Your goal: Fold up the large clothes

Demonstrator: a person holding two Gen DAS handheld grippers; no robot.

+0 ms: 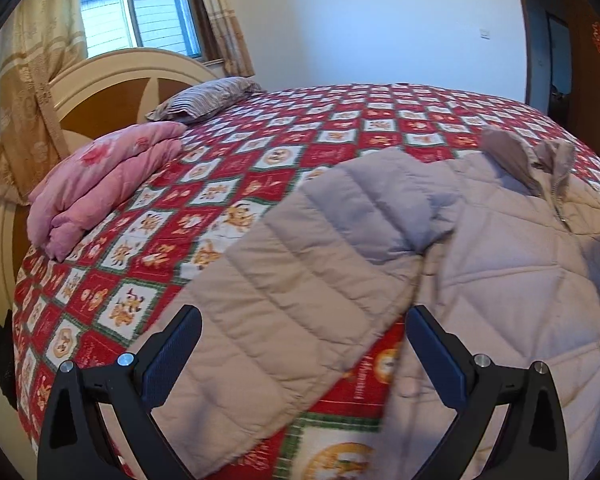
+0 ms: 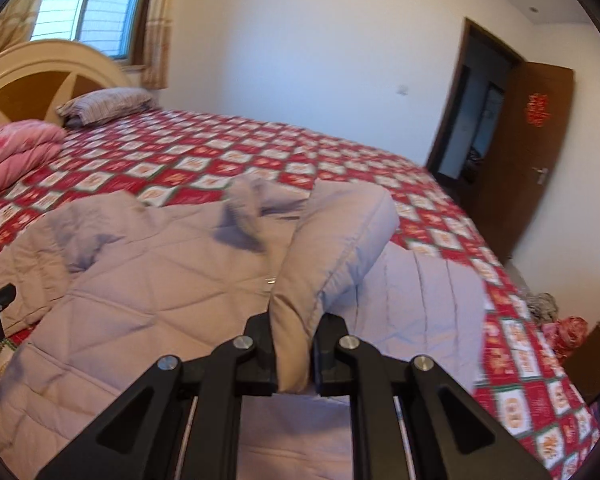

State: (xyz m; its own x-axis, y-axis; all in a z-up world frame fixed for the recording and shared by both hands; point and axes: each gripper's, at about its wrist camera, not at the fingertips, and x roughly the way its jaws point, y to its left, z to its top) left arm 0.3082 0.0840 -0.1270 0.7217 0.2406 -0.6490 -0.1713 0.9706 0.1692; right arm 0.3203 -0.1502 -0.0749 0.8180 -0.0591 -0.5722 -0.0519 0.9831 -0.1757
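A beige quilted jacket [image 1: 520,280] lies spread on the red patterned bed cover [image 1: 260,160]. Its left sleeve [image 1: 292,280] stretches out toward me in the left wrist view. My left gripper [image 1: 304,328] is open, its jaws wide apart over the lower part of that sleeve, holding nothing. In the right wrist view the jacket [image 2: 140,280] fills the lower frame. My right gripper [image 2: 294,332] is shut on the jacket's right sleeve [image 2: 332,248] and holds it lifted, arched over the jacket body.
A folded pink quilt [image 1: 100,188] and a striped pillow [image 1: 208,98] lie by the wooden headboard [image 1: 112,76]. An open brown door [image 2: 536,148] stands at the right. Bags and clutter [image 2: 560,320] sit on the floor beside the bed.
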